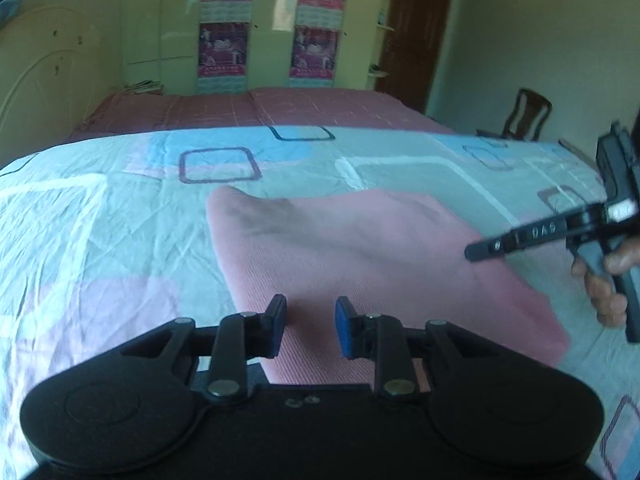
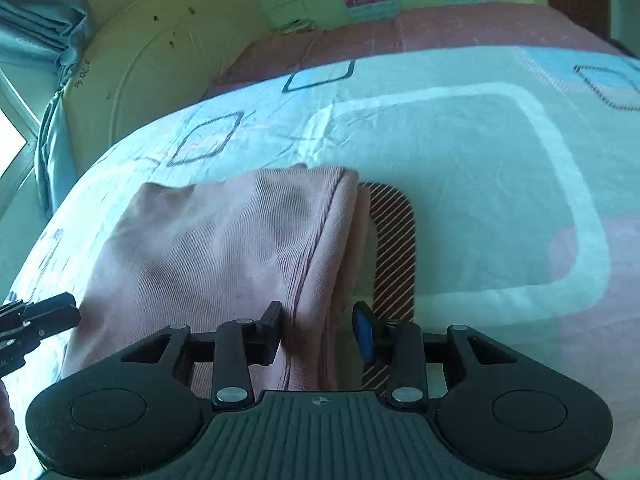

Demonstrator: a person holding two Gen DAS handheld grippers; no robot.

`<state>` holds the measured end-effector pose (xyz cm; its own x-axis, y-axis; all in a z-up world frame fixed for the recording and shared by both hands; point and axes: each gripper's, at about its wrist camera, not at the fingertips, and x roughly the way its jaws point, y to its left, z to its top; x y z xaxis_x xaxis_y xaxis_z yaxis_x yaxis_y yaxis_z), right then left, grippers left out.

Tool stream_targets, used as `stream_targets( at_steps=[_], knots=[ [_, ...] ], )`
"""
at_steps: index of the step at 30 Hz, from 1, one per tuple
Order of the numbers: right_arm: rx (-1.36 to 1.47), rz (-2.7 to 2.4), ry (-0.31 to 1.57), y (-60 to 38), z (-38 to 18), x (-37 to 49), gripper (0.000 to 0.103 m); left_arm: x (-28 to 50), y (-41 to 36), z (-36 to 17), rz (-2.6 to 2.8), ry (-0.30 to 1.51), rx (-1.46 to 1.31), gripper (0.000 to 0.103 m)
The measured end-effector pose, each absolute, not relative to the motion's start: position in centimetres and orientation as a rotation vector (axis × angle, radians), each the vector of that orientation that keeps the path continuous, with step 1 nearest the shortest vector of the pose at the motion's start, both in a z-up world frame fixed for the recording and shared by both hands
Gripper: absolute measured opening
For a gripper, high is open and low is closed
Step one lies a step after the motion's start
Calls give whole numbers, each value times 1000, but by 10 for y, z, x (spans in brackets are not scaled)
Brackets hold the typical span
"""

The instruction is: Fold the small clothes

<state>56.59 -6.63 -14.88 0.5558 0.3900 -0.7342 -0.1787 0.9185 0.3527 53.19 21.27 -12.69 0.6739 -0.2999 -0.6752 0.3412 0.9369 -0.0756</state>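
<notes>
A pink ribbed garment [image 1: 360, 256] lies flat on the patterned bedsheet [image 1: 100, 216]. My left gripper [image 1: 311, 328] is open just above the garment's near left part, nothing between its pads. My right gripper [image 2: 318, 330] is open over the garment's [image 2: 224, 248] right hemmed edge, the fold lying between its fingers. In the left wrist view the right gripper [image 1: 476, 254] reaches in from the right over the garment's right side. The left gripper [image 2: 60, 314] shows at the left edge of the right wrist view, beside the garment's left edge.
The bed carries a light blue sheet with square patterns and a pink checked cover [image 1: 256, 112] farther back. A cream headboard [image 2: 152, 60] stands at the left. A wardrobe with posters [image 1: 224, 52], a brown door [image 1: 416, 32] and a wooden chair [image 1: 524, 116] lie beyond.
</notes>
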Motion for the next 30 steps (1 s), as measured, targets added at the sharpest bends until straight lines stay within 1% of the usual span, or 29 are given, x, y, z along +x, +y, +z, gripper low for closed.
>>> stream_targets(
  at_steps=[1, 3, 4, 5, 7, 9, 11, 13, 15, 17, 19, 23, 25, 27, 28, 30],
  knots=[
    [211, 344, 886, -64, -143, 563, 36, 533, 208, -134, -361, 769, 78, 24],
    [121, 367, 830, -53, -135, 560, 24, 538, 206, -147, -354, 791, 60, 22],
    [63, 386, 820, -45, -135, 561, 15, 540, 207, -149, -347, 794, 32, 22],
    [8, 402, 819, -39, -136, 562, 12, 543, 210, -151, -342, 801, -3, 22],
    [-71, 410, 858, -29, -149, 568, 10, 546, 214, -151, -333, 816, -36, 22],
    [-74, 396, 885, -31, -163, 574, 10, 544, 212, -151, -330, 819, -11, 23],
    [-59, 392, 888, -33, -163, 574, 10, 544, 210, -149, -319, 820, -1, 22],
    [-77, 378, 862, -32, -154, 566, 10, 541, 209, -144, -311, 816, 2, 22],
    [-97, 382, 813, -33, -140, 550, 10, 530, 210, -134, -322, 778, -5, 16],
    [-105, 432, 772, -35, -126, 528, 10, 509, 212, -125, -333, 746, -11, 18],
    [-146, 486, 762, -32, -120, 503, 10, 489, 213, -122, -343, 732, -9, 16],
    [-226, 526, 806, -23, -136, 472, 10, 466, 207, -141, -352, 796, -7, 17],
    [-303, 461, 842, -21, -153, 468, 10, 463, 204, -152, -345, 824, -34, 16],
    [-343, 382, 836, -26, -164, 467, 10, 458, 198, -158, -326, 826, -25, 15],
    [-315, 379, 842, -32, -165, 468, 13, 456, 195, -159, -317, 820, -9, 15],
    [-237, 372, 869, -40, -165, 470, 14, 452, 192, -159, -297, 816, -6, 15]
  ],
)
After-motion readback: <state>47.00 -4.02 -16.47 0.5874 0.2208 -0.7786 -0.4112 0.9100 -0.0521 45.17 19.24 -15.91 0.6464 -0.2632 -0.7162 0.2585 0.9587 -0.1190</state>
